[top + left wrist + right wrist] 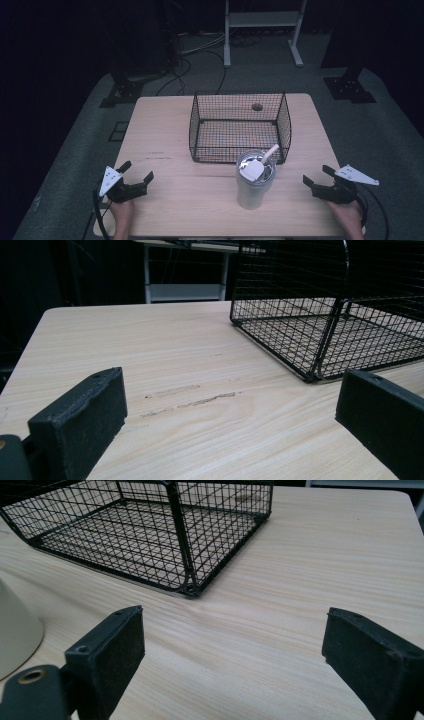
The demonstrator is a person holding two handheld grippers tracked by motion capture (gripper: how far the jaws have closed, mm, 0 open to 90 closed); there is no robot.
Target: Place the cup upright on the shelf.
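Note:
A pale tumbler (254, 180) with a clear lid and a white straw stands upright on the wooden table (165, 125), just in front of a black wire basket (240, 127). The basket is empty. My left gripper (137, 172) rests open near the table's front left corner, nothing between its jaws. My right gripper (317, 175) is open at the front right, to the right of the tumbler and apart from it. The left gripper view shows the basket's corner (320, 330) ahead on the right. The tumbler's base (15, 635) sits at the left edge of the right gripper view, with the basket (150, 535) beyond.
A small dark hole (257, 106) marks the table behind the basket. Faint scuff marks (192, 397) lie on the wood ahead of the left gripper. Beyond the table stand a white frame (262, 30), floor cables and black stand bases (350, 87).

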